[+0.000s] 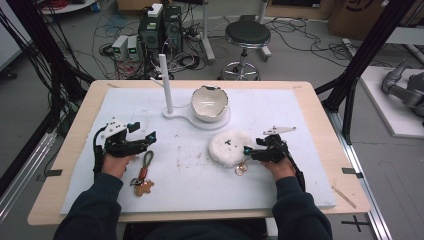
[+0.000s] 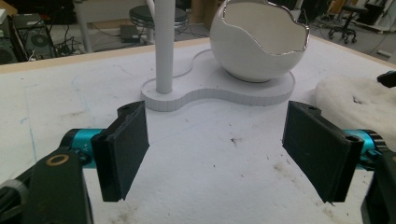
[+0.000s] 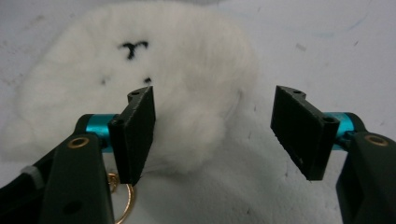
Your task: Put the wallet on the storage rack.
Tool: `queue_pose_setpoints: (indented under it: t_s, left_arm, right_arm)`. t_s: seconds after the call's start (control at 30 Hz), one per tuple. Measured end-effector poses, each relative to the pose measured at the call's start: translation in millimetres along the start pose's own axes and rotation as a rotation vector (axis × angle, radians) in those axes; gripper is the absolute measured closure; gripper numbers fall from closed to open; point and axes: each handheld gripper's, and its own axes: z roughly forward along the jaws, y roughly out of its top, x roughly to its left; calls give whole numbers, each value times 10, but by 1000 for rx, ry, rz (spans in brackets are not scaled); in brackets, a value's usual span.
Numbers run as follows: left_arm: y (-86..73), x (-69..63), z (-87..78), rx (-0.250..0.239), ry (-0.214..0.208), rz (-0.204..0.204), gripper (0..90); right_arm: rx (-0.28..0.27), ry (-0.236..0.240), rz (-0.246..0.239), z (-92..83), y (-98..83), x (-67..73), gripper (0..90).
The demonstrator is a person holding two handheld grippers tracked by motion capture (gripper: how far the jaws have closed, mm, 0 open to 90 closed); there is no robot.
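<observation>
A white fluffy plush [image 1: 229, 146] with small black face marks lies right of the mat's centre, with a gold key ring [image 1: 241, 170] at its near edge. My right gripper [image 1: 248, 151] sits low at the plush's right side. In the right gripper view its jaws stand open [image 3: 212, 126]; the plush [image 3: 140, 84] bulges into the gap and the ring [image 3: 122, 200] peeks out below the left jaw. My left gripper [image 1: 150, 137] hovers open at the mat's left, with nothing between its jaws [image 2: 215, 149].
A cracked-egg-shaped white bowl [image 1: 209, 102] [image 2: 259, 39] rests on a white base [image 2: 219, 91] with an upright post [image 1: 165, 82] at the back. A gingerbread keychain [image 1: 144, 187] on a braided strap [image 1: 148, 159] lies by my left hand. A stool [image 1: 247, 35] stands beyond the table.
</observation>
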Motion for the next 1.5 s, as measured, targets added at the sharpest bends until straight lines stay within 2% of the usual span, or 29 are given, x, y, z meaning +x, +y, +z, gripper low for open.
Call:
queue_pose_setpoints:
  t_s: [0.07,0.17,0.2,0.23,0.27,0.33,0.4,0.47,0.57,0.6,0.63,0.67,0.7,0.73,0.8,0.83,0.9,0.97,1.2,1.3,1.4,1.43,1.5]
  left_arm:
    - [-1,-2,7,5,-4,5,226]
    - [-4,-19,31,14,-14,5,226]
    - [-4,-25,34,13,-15,5,226]
    - [-2,-35,39,13,-18,6,227]
    - [0,-43,44,15,-22,10,229]
    - [1,-66,58,15,-28,8,231]
    - [2,-94,82,24,-42,15,231]
    - [3,-121,107,34,-58,22,231]
    - [1,-159,138,42,-87,24,233]
    - [0,-171,149,47,-100,24,237]
    - [-5,-212,183,58,-132,31,243]
    - [-5,-238,198,61,-148,29,247]
    - [-5,-238,198,61,-148,29,247]
    - [-1,-293,230,69,-183,26,247]
    - [3,-321,247,70,-198,28,247]
    - [9,-385,279,74,-247,23,247]
    - [10,-461,311,79,-293,32,247]
    - [9,-528,343,93,-321,48,247]
    - [-5,-625,419,118,-338,67,252]
    - [-19,-664,447,135,-368,77,300]
    - [-27,-690,461,144,-393,85,397]
    - [-33,-721,472,151,-423,108,452]
    - [-38,-755,469,159,-430,150,617]
  right_arm:
    - [41,23,0,76,-18,-4,279]
    - [64,10,-46,84,11,26,308]
    - [72,9,-60,85,23,37,373]
    - [81,33,-78,83,37,46,470]
    - [85,49,-91,82,48,64,531]
    - [90,54,-92,81,59,92,637]
    - [80,55,-107,59,67,111,725]
    - [49,46,-149,29,77,137,767]
    - [0,50,-183,-16,96,173,781]
    - [-64,63,-223,-68,122,222,788]
    - [-91,69,-241,-88,137,251,788]
    - [-116,77,-259,-106,148,283,789]
    - [-116,77,-259,-106,148,283,789]
    - [-152,89,-290,-124,171,348,790]
    - [-167,93,-294,-129,180,384,790]
    - [-199,114,-306,-137,202,438,793]
    - [-226,131,-314,-142,224,485,794]
    - [-248,155,-330,-142,252,551,794]
    - [-282,201,-373,-129,309,704,796]
    - [-298,223,-396,-123,326,760,795]
    - [-307,238,-416,-120,334,800,795]
    - [-310,241,-421,-117,337,812,795]
    - [-306,246,-428,-107,340,835,794]
